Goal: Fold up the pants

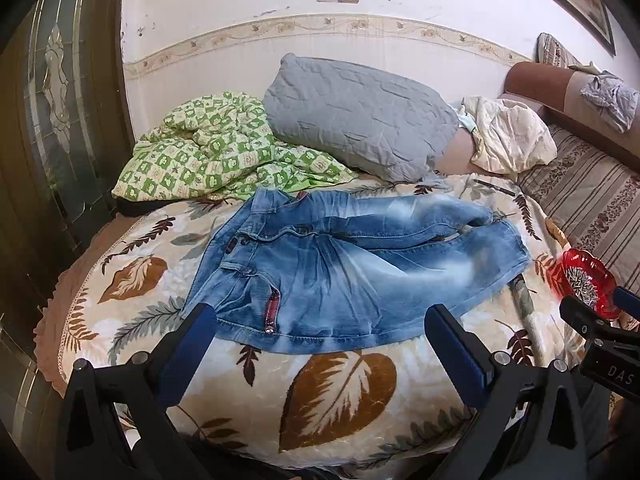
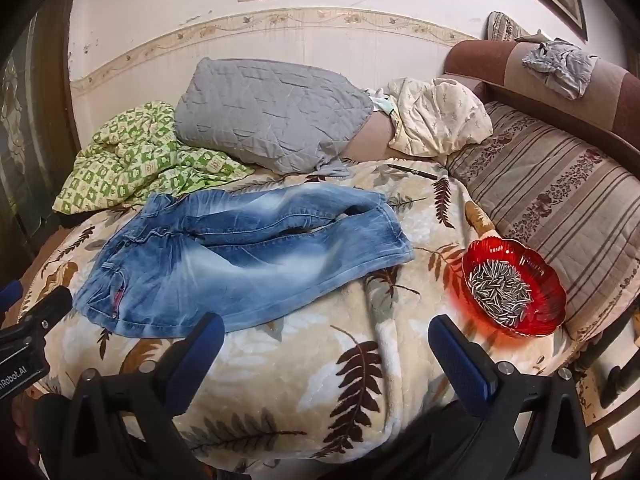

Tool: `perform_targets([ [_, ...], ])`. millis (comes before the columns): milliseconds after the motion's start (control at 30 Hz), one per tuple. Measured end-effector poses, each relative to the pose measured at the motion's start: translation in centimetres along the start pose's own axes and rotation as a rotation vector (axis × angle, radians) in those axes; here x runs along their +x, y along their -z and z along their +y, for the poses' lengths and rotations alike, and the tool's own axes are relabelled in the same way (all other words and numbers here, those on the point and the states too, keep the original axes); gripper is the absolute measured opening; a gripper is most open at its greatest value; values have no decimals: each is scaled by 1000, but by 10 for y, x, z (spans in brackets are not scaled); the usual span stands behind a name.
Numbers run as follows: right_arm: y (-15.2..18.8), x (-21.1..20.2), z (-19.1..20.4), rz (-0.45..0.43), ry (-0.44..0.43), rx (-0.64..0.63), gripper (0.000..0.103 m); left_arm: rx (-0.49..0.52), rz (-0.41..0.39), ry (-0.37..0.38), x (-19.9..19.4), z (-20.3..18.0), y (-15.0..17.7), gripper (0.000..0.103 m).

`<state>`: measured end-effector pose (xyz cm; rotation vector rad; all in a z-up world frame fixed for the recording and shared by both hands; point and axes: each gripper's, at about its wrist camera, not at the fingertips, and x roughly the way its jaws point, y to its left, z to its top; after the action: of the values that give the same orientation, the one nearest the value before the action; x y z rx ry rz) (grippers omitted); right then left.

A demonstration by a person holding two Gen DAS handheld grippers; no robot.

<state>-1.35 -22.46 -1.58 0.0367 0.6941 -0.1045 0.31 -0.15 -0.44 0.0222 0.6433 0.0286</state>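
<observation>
Faded blue jeans (image 1: 352,260) lie spread on a leaf-patterned blanket (image 1: 336,396), waist to the left, legs pointing right and lying side by side. They also show in the right wrist view (image 2: 240,264). My left gripper (image 1: 320,316) is open and empty, hovering just in front of the jeans' near edge. My right gripper (image 2: 326,328) is open and empty, above the blanket (image 2: 320,380) in front of the leg ends. The right gripper also shows at the edge of the left wrist view (image 1: 596,312).
A red glass bowl of seeds (image 2: 516,292) sits on the blanket right of the jeans. A grey pillow (image 2: 272,116), a green checked quilt (image 2: 136,160) and a cream cloth (image 2: 436,116) lie behind. A striped sofa cushion (image 2: 560,208) is at right. A pen (image 2: 412,171) lies behind the jeans.
</observation>
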Motion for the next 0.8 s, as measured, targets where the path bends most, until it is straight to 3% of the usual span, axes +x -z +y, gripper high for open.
perform_targets([
  [800,-3,0,1,-4,6,-3,103,7,8,6,3,-2,3,103],
])
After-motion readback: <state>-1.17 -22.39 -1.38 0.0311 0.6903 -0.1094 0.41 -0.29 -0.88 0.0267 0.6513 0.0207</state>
